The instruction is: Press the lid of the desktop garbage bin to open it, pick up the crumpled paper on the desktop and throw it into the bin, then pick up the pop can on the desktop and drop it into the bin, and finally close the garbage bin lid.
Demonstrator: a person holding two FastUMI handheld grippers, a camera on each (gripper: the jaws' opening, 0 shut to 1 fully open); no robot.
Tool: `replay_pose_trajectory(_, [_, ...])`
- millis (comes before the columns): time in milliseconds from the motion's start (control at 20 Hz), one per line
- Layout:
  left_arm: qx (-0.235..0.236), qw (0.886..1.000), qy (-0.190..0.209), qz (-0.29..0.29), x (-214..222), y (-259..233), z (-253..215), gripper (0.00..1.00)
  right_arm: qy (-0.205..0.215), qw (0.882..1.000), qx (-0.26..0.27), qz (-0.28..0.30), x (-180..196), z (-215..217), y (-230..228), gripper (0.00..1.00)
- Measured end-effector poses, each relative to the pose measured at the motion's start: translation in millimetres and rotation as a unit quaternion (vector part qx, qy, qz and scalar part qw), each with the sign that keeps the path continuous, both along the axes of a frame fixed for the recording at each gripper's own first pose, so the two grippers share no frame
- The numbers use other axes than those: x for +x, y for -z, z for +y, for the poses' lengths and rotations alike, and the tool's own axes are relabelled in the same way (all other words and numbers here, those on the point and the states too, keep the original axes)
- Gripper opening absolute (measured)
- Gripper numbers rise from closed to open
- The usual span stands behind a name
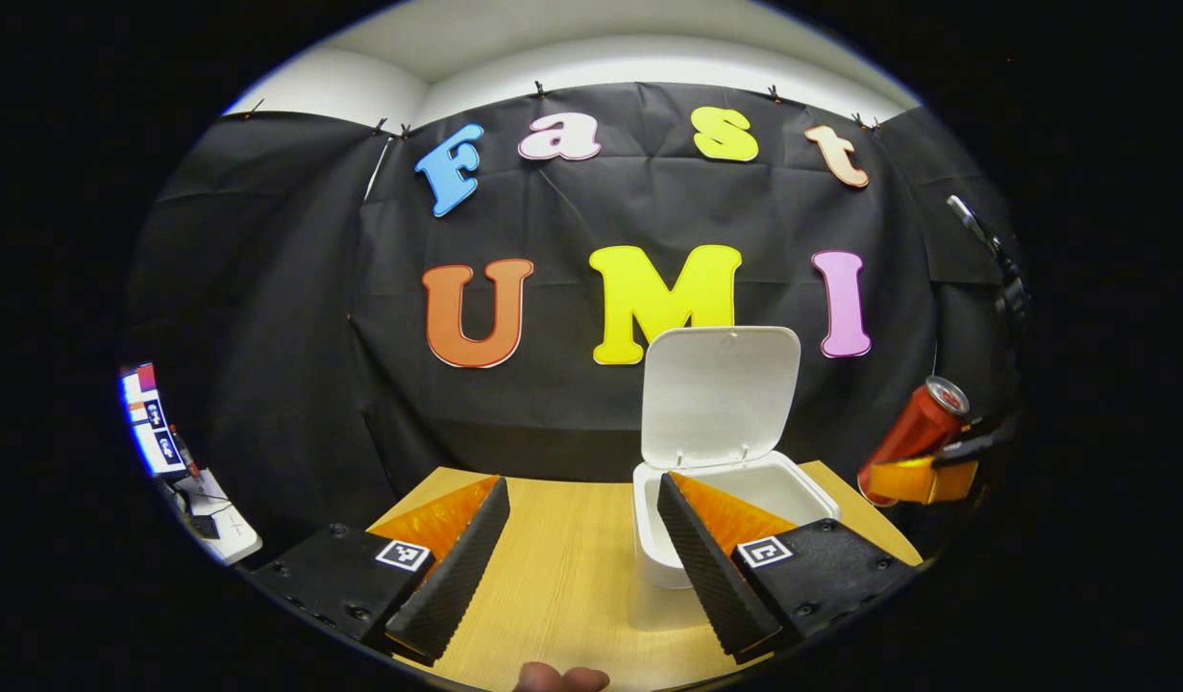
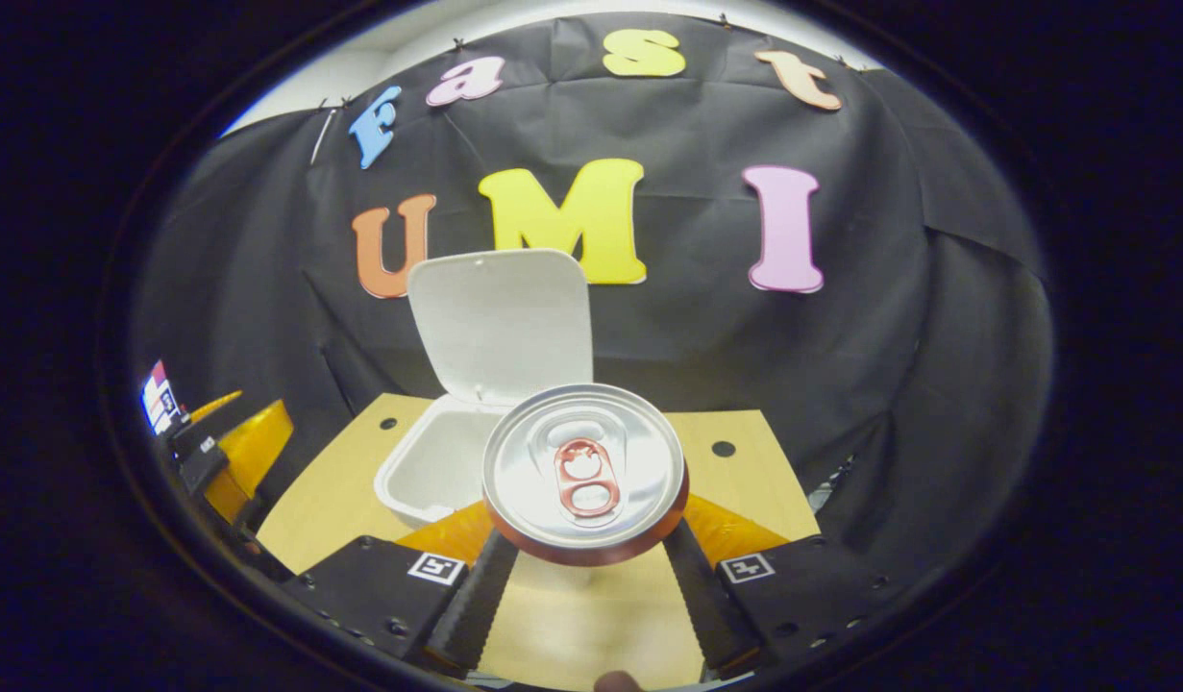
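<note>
Black cloth hangs behind a pale wooden bench (image 1: pixel 562 577) on which a white desktop garbage bin (image 1: pixel 653 557) stands with its lid (image 1: pixel 721 394) swung up and standing nearly upright at the back edge. In the left gripper view, the left gripper (image 1: pixel 581 577) hovers low over the bench with its jaws spread wide and nothing between them; its right-hand finger overlaps the near corner of the bin in the picture. Off to the right in that view the red pop can (image 1: pixel 913 437) is held tilted in the air above the bench's right edge, clamped by the other gripper. In the right gripper view, the right gripper (image 2: pixel 591 567) has the pop can (image 2: pixel 586 471) pinched between both fingers, the can's silver top and pull tab facing the camera. The can sits in front of and slightly right of the open bin (image 2: pixel 428 471), whose raised lid (image 2: pixel 500 322) stands behind it. Inside, the part of the bin that can be seen looks white.
</note>
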State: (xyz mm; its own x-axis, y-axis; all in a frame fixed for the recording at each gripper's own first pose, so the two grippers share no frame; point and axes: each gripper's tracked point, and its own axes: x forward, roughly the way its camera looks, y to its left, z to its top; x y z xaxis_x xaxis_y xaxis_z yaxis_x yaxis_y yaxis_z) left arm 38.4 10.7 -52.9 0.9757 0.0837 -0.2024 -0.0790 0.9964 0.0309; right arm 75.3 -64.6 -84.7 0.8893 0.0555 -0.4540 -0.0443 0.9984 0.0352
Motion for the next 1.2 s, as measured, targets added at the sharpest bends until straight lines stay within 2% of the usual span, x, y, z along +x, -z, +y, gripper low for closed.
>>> replay_pose_trajectory(250, [-0.022, 0.999, -0.041, 0.007, -17.5, -0.7, 24.9, 1.0, -0.043, 0.999, -0.016, -0.001, 37.7, 40.0, -8.5, 0.81])
replay_pose_trajectory(450, [-0.008, 0.998, -0.066, 0.0, -23.8, -7.3, 43.0, 1.0, -0.061, 0.998, -0.023, 0.013, 60.6, 57.7, 3.0, 0.81])
replay_pose_trajectory(800, [-0.002, 0.996, -0.087, 0.013, -29.4, -1.2, 54.4, 1.0, -0.06, 0.995, -0.041, 0.065, 82.9, 61.1, 55.6, 0.81])
replay_pose_trajectory(1200, [0.005, 0.996, -0.086, 0.013, -31.0, -5.9, 47.1, 1.0, -0.059, 0.994, -0.034, 0.084, 92.0, 62.9, 73.3, 0.81])
